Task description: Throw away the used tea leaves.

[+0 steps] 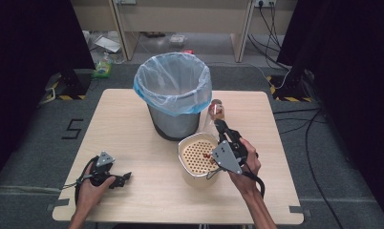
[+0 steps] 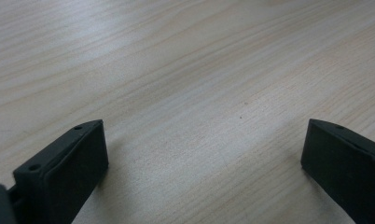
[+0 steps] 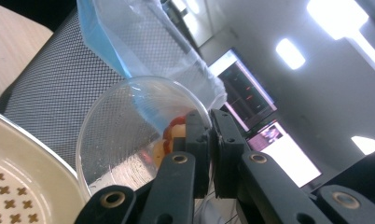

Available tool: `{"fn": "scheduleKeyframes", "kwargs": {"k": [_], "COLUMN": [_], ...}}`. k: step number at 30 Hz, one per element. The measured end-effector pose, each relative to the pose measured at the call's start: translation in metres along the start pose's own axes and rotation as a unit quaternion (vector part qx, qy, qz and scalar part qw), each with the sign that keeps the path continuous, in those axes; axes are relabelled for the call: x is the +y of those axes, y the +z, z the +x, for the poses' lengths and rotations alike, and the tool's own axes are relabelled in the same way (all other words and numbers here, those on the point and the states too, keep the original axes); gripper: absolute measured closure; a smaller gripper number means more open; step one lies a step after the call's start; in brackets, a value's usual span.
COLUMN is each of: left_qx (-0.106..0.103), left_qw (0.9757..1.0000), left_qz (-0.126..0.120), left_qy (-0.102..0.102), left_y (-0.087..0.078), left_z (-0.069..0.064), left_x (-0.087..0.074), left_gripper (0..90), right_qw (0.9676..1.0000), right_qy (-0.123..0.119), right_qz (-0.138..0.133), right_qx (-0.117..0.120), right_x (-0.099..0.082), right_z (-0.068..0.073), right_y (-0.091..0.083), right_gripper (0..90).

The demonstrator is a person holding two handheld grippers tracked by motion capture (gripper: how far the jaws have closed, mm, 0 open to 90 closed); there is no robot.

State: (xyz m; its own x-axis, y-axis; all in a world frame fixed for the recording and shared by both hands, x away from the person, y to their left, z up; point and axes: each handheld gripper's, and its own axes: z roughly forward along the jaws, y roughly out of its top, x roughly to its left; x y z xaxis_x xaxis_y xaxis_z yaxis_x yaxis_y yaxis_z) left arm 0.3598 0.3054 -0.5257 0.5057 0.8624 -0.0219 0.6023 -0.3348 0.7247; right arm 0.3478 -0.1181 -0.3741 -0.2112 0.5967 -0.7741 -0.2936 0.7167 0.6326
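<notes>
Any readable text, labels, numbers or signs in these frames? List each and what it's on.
"5": black mark on the grey floor left of the table, seen from above.
Screens behind the bin, right gripper view: content too blurred to read.
Green bottle on the floor, high view: label too small to read.
Nothing else legible.

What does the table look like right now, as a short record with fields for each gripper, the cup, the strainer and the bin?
left gripper: open, low over bare table, holding nothing
right gripper: shut on the rim of the cup
cup: clear plastic, tilted, held beside the bin, red and pale bits inside
strainer: cream, perforated, on the table below the cup, a few red bits in it
bin: grey mesh, blue liner, behind the strainer
</notes>
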Motion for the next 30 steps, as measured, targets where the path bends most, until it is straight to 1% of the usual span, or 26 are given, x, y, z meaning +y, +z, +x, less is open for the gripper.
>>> {"fn": "scheduleKeyframes", "kwargs": {"k": [1,2,4,6,8,10,12,13,16,18,19,22,23,24,25,26,27,28,29,30], "left_qx": [0.0,0.0,0.002,0.002,0.002,0.002,0.002,0.002,0.002,0.002,0.002,0.002,0.002,0.002,0.001,0.002,0.002,0.002,0.002,0.002], "left_qw": [1.0,1.0,1.0,1.0,1.0,1.0,1.0,1.0,1.0,1.0,1.0,1.0,1.0,1.0,1.0,1.0,1.0,1.0,1.0,1.0], "left_qz": [0.0,0.0,-0.001,0.0,0.0,0.0,-0.001,-0.001,-0.001,-0.001,-0.001,-0.002,-0.001,-0.002,-0.001,-0.001,-0.002,-0.002,-0.002,-0.002], "left_qy": [0.0,0.0,0.002,0.0,0.001,0.0,0.0,0.001,0.0,0.0,0.0,-0.002,-0.001,-0.001,-0.001,0.0,-0.002,-0.001,-0.002,-0.002], "left_y": [0.0,0.0,0.0,-0.001,-0.001,-0.001,-0.001,-0.001,-0.001,-0.001,-0.001,-0.001,-0.001,-0.001,-0.001,-0.001,-0.001,-0.001,-0.001,-0.001], "left_z": [0.0,0.0,0.0,-0.001,-0.001,-0.001,-0.001,-0.001,-0.001,-0.001,-0.001,-0.001,-0.001,-0.001,-0.001,-0.001,-0.001,-0.001,-0.001,-0.001], "left_x": [0.0,0.0,0.0,-0.001,-0.001,-0.001,-0.001,-0.001,-0.001,-0.001,-0.001,-0.001,-0.001,-0.001,-0.001,-0.001,-0.001,-0.001,-0.001,-0.001], "left_gripper": [0.0,0.0,0.0,0.0,0.0,0.0,0.0,0.0,0.0,0.0,0.0,0.0,0.0,0.0,0.0,0.0,0.0,0.0,0.0,0.0], "right_qw": [1.0,0.9999,0.9998,0.9993,0.9986,0.9987,0.9981,0.9974,0.9934,0.9911,0.9891,0.9867,0.9873,0.9885,0.9873,0.9863,0.9871,0.9874,0.9873,0.9863], "right_qy": [-0.007,-0.014,-0.019,-0.036,-0.047,-0.048,-0.054,-0.061,-0.097,-0.116,-0.131,-0.145,-0.144,-0.134,-0.137,-0.145,-0.143,-0.141,-0.141,-0.148], "right_qz": [-0.003,-0.003,-0.003,-0.005,-0.016,-0.015,-0.022,-0.03,-0.043,-0.048,-0.047,-0.055,-0.049,-0.053,-0.061,-0.059,-0.05,-0.051,-0.05,-0.052], "right_qx": [-0.006,-0.005,-0.006,-0.013,-0.017,-0.014,-0.02,-0.025,-0.044,-0.046,-0.049,-0.049,-0.045,-0.047,-0.052,-0.051,-0.049,-0.051,-0.052,-0.052], "right_x": [0.0,0.0,-0.002,-0.002,0.001,0.002,0.001,0.001,0.001,0.002,0.0,0.0,-0.001,0.0,0.002,0.003,0.002,0.0,0.0,0.001], "right_z": [0.002,0.006,0.011,0.016,0.019,0.022,0.026,0.028,0.036,0.041,0.045,0.049,0.049,0.048,0.047,0.047,0.047,0.048,0.049,0.048], "right_y": [-0.001,0.0,0.002,0.002,0.001,0.002,0.002,0.0,-0.002,-0.004,-0.003,-0.003,-0.001,-0.001,-0.004,-0.004,-0.001,0.0,-0.001,-0.002], "right_gripper": [87.0,87.0,87.0,87.1,87.1,87.0,87.0,87.1,87.1,87.2,87.1,87.3,87.3,87.3,87.4,87.4,87.3,87.4,87.4,87.4]}}
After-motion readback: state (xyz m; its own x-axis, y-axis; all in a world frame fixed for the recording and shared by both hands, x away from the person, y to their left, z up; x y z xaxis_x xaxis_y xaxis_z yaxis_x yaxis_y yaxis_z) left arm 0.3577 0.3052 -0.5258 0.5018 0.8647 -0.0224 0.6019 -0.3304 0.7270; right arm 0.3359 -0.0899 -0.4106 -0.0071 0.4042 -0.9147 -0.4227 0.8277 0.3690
